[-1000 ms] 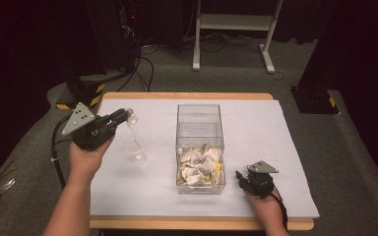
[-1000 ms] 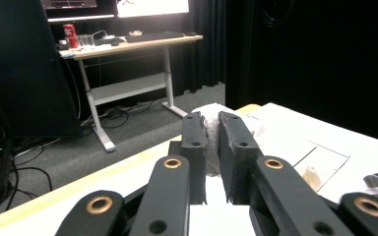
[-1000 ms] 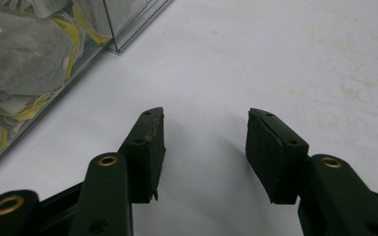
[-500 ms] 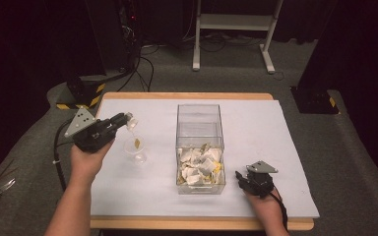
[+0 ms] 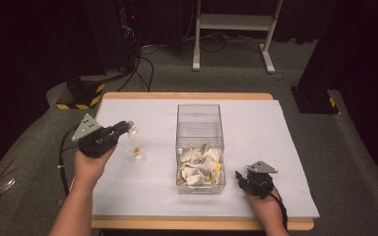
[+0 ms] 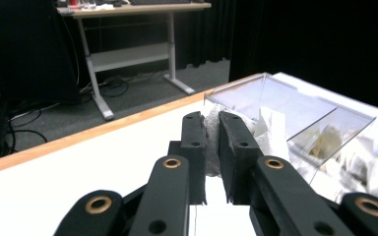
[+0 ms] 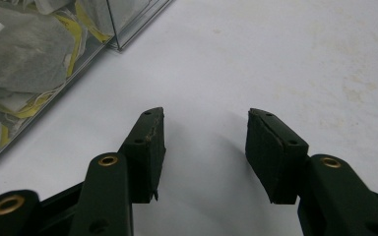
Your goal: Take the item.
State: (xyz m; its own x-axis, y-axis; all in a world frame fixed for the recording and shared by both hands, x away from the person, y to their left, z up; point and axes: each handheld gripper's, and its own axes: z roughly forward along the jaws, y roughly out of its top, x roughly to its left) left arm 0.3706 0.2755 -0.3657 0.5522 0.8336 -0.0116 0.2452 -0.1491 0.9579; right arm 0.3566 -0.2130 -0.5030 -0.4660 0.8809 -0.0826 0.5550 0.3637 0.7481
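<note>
Left gripper [image 5: 126, 129] has sunk lower over the white sheet [image 5: 256, 128] than a second ago, taking the tea bag [image 5: 136, 147] down with it; right gripper [image 5: 241, 178] has not shifted. Left jaws are pinched tight on the top of the tea bag, whose white paper shows squeezed between the pads in the left gripper view [image 6: 211, 140]. From above, the bag dangles just below the jaw tips, its lower end near or on the sheet, can't tell which. It hangs left of the clear box [image 5: 200, 129], apart from it. More tea bags [image 5: 199, 164] are piled in the near end of the box. Right gripper rests on the sheet just right of the box's near corner, jaws partly open with nothing between them [image 7: 204, 147]
</note>
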